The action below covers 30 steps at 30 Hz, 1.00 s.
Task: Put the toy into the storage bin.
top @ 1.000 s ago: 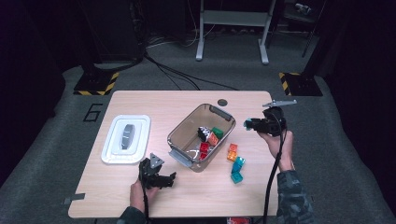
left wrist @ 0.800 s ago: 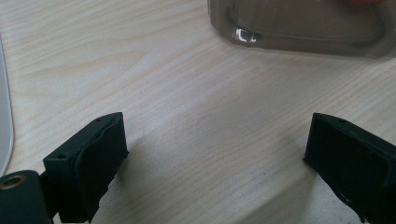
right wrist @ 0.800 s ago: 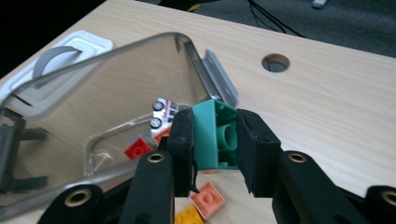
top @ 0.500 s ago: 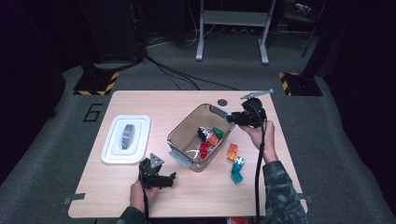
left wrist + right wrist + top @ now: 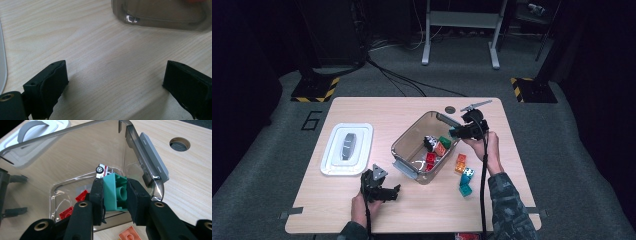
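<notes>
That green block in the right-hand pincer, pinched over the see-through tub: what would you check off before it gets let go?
1. Grip: the right gripper has its pads pressed on both sides of the green block. Ok.
2. Position: the block hangs above the open clear bin, inside its rim. Ok.
3. Landing spot: a toy car and red blocks lie in the bin, with bare floor between them. Ok.
4. Left gripper: open, resting on the table clear of the bin. Ok.
5. Lid: set aside on the table, away from the bin. Ok.
6. Height of the block above the bin floor: cannot tell.
</notes>
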Each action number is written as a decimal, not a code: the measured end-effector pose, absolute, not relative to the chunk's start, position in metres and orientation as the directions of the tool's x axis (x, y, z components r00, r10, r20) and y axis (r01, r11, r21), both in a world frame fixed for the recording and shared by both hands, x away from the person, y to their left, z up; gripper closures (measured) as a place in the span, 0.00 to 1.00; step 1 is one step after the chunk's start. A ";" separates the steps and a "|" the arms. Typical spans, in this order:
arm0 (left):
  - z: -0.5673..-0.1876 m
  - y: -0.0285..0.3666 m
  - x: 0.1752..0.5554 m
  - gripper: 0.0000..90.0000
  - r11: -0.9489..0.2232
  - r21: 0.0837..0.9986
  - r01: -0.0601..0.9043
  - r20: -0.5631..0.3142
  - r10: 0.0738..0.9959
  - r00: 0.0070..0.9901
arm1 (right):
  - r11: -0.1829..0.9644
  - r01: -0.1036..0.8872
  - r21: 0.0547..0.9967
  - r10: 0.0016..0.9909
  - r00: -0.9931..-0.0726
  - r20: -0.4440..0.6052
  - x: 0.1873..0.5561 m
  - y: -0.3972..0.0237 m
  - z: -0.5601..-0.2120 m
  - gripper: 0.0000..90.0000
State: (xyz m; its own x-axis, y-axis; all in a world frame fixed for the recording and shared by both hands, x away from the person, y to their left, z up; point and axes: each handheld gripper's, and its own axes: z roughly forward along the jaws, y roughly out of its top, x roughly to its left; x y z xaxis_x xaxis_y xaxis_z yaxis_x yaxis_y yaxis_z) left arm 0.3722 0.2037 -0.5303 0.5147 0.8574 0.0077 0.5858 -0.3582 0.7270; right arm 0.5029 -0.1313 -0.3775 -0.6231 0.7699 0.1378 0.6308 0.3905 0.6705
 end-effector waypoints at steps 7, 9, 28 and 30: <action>-0.530 0.204 0.372 0.06 -0.359 0.727 0.586 0.008 0.857 0.515 | 0.412 0.632 0.657 0.771 -0.626 0.119 0.506 -0.126 -0.384 0.74; -0.530 0.204 0.372 0.06 -0.358 0.727 0.586 0.008 0.857 0.515 | 0.402 0.638 0.657 0.773 -0.621 0.131 0.504 -0.126 -0.383 0.65; -0.530 0.204 0.372 0.06 -0.359 0.727 0.586 0.008 0.857 0.515 | 0.281 0.624 0.729 0.789 -0.582 0.195 0.463 -0.178 -0.385 0.09; -0.530 0.204 0.372 0.06 -0.359 0.727 0.586 0.008 0.857 0.515 | 0.282 0.628 0.726 0.791 -0.580 0.195 0.458 -0.184 -0.391 0.06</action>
